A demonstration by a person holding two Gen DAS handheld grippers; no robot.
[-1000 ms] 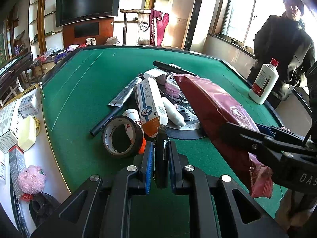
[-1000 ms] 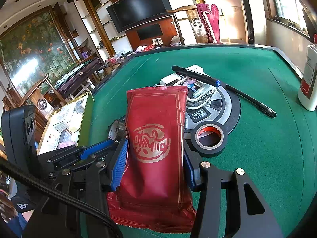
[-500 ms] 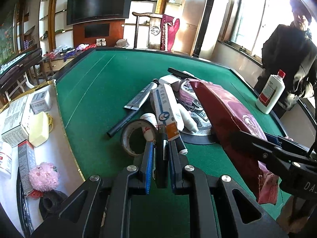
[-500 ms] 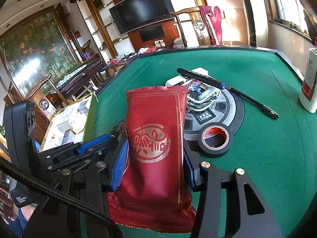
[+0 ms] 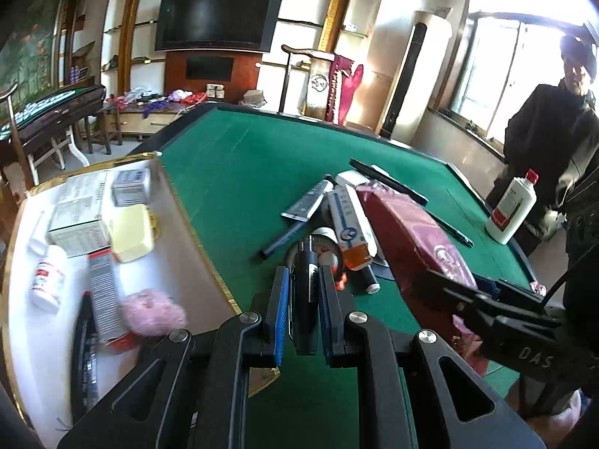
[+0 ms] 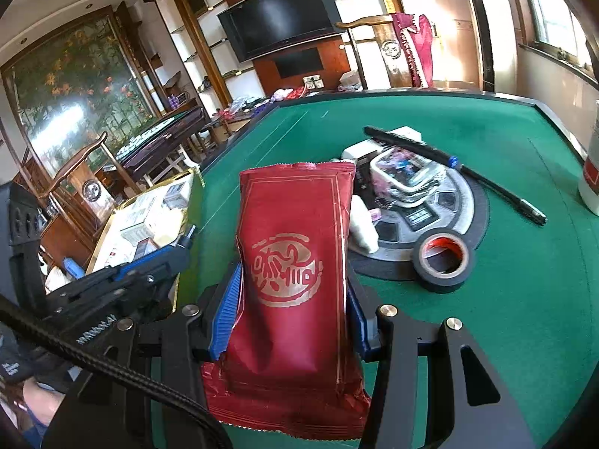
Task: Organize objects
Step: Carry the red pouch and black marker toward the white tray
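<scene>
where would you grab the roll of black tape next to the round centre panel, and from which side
Pinch the black tape roll across one wall of its ring, one finger down the open red-lined core and one outside. It lies flat on the green table, so come from above. The near, right side looks best: bare felt there, while the far side touches the centre panel.

My left gripper point(image 5: 303, 307) and right gripper point(image 6: 290, 312): black plastic frames, blue ribbed pads point(image 6: 224, 310), silver screws, white lettering, braided black cable point(image 6: 112, 370).
</scene>
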